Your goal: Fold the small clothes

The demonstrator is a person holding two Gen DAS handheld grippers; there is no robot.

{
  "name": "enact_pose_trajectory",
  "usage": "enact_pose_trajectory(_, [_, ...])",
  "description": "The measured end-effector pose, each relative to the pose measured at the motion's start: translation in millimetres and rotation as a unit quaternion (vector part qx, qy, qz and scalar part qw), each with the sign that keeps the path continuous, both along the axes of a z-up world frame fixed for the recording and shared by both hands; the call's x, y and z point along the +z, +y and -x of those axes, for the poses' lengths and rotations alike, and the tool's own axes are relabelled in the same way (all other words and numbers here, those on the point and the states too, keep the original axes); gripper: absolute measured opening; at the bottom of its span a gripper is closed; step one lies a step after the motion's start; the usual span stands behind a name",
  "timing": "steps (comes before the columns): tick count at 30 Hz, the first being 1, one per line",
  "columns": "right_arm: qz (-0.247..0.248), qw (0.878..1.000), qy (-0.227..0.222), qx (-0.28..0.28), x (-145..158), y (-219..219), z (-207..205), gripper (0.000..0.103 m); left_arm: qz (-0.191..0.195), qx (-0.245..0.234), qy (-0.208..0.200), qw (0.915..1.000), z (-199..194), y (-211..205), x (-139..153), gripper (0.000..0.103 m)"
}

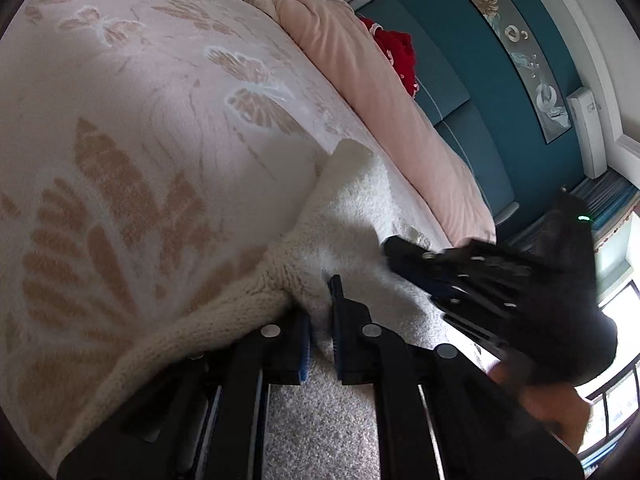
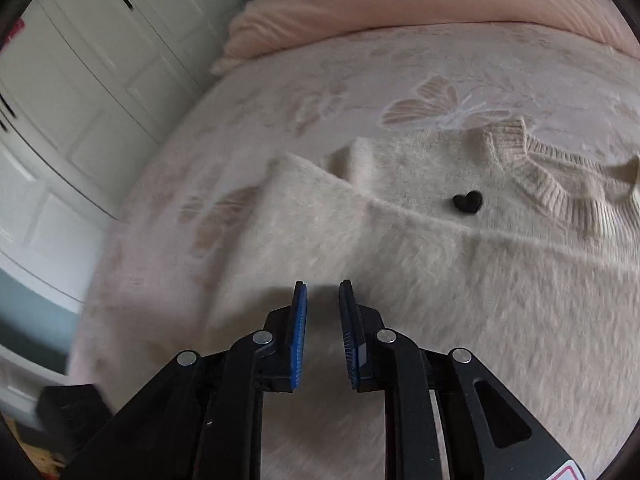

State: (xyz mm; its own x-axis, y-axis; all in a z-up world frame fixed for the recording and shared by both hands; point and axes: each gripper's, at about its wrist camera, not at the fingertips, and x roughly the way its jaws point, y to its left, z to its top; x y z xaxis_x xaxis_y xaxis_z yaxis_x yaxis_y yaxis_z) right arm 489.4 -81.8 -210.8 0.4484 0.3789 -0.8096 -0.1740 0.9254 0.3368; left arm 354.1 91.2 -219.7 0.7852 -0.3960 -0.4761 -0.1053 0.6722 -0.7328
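Left gripper (image 1: 322, 320) is clamped on a bunched fold of the fuzzy cream sweater (image 1: 352, 216), knit cuff trailing off to the left. It's all on a pink butterfly blanket (image 1: 140, 120). The other gripper (image 1: 404, 254) is a black blur over the sweater's far edge. Teal wall (image 1: 480, 60) behind.

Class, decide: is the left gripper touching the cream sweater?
Touching. The left wrist view shows the left gripper with a fold of the cream sweater pinched between its fingers.
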Motion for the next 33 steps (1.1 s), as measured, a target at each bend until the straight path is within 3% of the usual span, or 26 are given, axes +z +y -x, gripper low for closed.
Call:
enact_pose_trajectory(3, [0.012, 0.999, -0.021, -0.04, 0.5, -54.2, 5.4, 0.0, -0.003, -0.003, -0.005, 1.0, -0.5, -0.6, -0.6, 0.009])
enact_pose_trajectory(6, [0.012, 0.987, -0.024, -0.158, 7.8, -164.5, 28.3, 0.0, -0.006, -0.004, -0.007, 0.9999, -1.4, -1.8, -0.1, 0.009])
enact_pose_trajectory(8, [0.013, 0.98, -0.037, -0.197, 17.4, -209.8, 51.9, 0.013, -0.008, -0.003, -0.007, 0.9999, -2.2, -2.6, 0.6, 0.009])
enact_pose_trajectory(11, [0.009, 0.979, -0.049, -0.198, 27.1, -249.9, 88.8, 0.013, -0.011, -0.003, -0.006, 0.9999, -3.3, -4.1, 1.7, 0.009])
enact_pose_trajectory(12, [0.031, 0.981, -0.043, -0.184, 20.6, -256.4, 88.9, 0.012, -0.011, -0.003, -0.005, 0.9999, -3.5, -4.1, 1.0, 0.009])
enact_pose_trajectory(14, [0.079, 0.977, -0.018, -0.199, 5.4, -282.3, 97.8, 0.0, -0.012, -0.002, -0.004, 0.9999, -3.9, -4.6, 1.3, 0.009])
enact_pose_trajectory(16, [0.03, 0.966, -0.017, -0.254, 5.5, -312.0, 110.9, 0.0, -0.013, -0.002, -0.004, 0.9999, -5.0, -5.0, 1.2, 0.009])
enact_pose_trajectory(17, [0.009, 0.96, -0.022, -0.279, 10.0, -320.9, 121.0, 0.005, -0.015, -0.002, -0.003, 0.9999, -5.9, -5.5, 1.2, 0.009])
enact_pose_trajectory(19, [-0.006, 0.968, -0.038, -0.249, 20.4, -315.9, 132.2, 0.009, -0.015, -0.003, -0.004, 0.9999, -7.9, -6.3, 0.7, 0.009])
enact_pose_trajectory(22, [0.078, 0.977, -0.022, -0.196, 5.5, -299.4, 133.4, 0.0, -0.015, -0.004, -0.005, 0.9999, -9.9, -7.1, -0.5, 0.009])
enact_pose_trajectory(23, [0.074, 0.977, -0.018, -0.199, -2.3, -306.1, 137.5, 0.0, -0.015, -0.004, -0.005, 0.9999, -10.5, -7.0, -1.0, 0.009])
enact_pose_trajectory(24, [0.037, 0.974, -0.024, -0.224, -1.7, -318.8, 145.0, 0.0, -0.015, -0.003, -0.005, 0.9999, -10.2, -6.8, -1.1, 0.009])
enact_pose_trajectory(26, [0.005, 0.962, -0.022, -0.273, 10.7, -330.3, 163.6, 0.002, -0.013, -0.004, -0.003, 0.9999, -11.0, -6.7, -1.2, 0.009])
enact_pose_trajectory(27, [0.004, 0.96, -0.026, -0.28, 17.7, -329.2, 174.5, 0.011, -0.012, -0.004, -0.002, 0.9999, -11.4, -6.5, -0.9, 0.009])
enact_pose_trajectory(29, [0.007, 0.959, -0.033, -0.28, 29.9, -324.7, 207.9, 0.014, -0.004, -0.006, 0.006, 1.0, -11.3, -4.2, 2.1, 0.009])
enact_pose_trajectory(31, [0.003, 0.96, -0.028, -0.279, 35.4, -323.5, 253.4, 0.027, -0.006, -0.01, 0.025, 0.9996, -3.7, -1.6, 8.7, 0.01])
enact_pose_trajectory(32, [0.002, 0.96, -0.024, -0.28, 37.2, -323.8, 268.2, 0.04, -0.005, -0.012, 0.032, 0.9994, 10.4, 1.6, 15.6, 0.01])
enact_pose_trajectory(33, [0.003, 0.96, -0.015, -0.28, 35.9, -324.8, 293.4, 0.046, -0.001, -0.014, 0.032, 0.9994, 27.4, 5.8, 21.3, 0.016])
